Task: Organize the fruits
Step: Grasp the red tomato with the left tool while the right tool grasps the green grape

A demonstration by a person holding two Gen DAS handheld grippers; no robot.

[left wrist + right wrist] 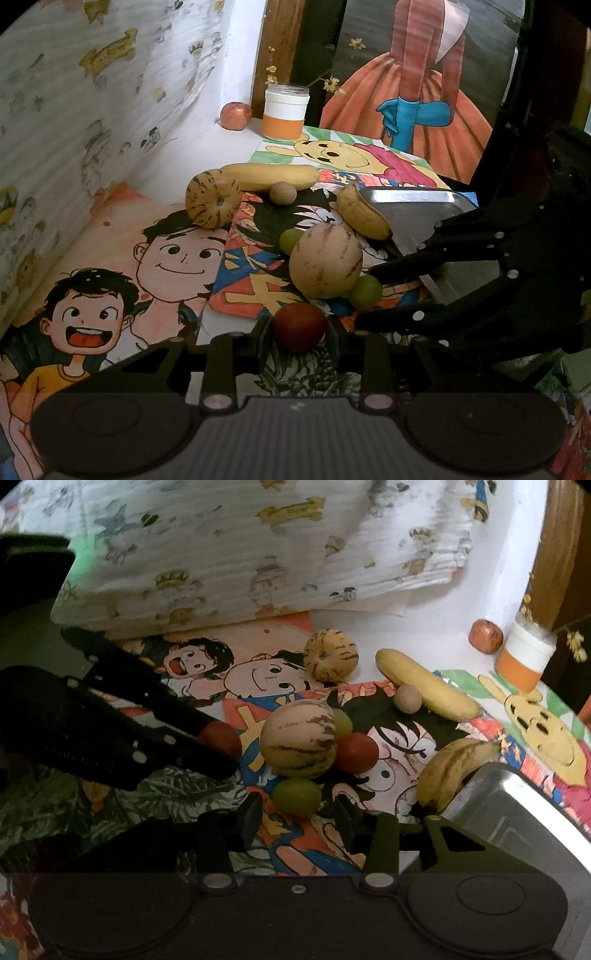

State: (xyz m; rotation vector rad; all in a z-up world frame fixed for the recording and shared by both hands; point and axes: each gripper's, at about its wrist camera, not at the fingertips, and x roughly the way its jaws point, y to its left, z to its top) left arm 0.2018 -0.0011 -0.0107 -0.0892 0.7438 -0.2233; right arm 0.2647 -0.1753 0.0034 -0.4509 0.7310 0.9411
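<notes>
Two tongs at the fruit pile

Left tongs [298, 330] pinch a tomato [299, 326] just before the melon [325, 260]; right tongs [298, 810] stand spread around a grape [297, 795] beside that melon.

Two wrist fisheyes angled down, close over the table, both sharing the striped melon [325, 260] [298, 738].

A grape [296, 796] lies before the striped melon [298, 739], tomato [356, 753] beside it.

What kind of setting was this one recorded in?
Probably a home tabletop dressed for recording: cartoon drawings cover the surface, a cartoon-print cloth hangs behind, and loose fruit such as a banana lies beside a metal tray.
</notes>
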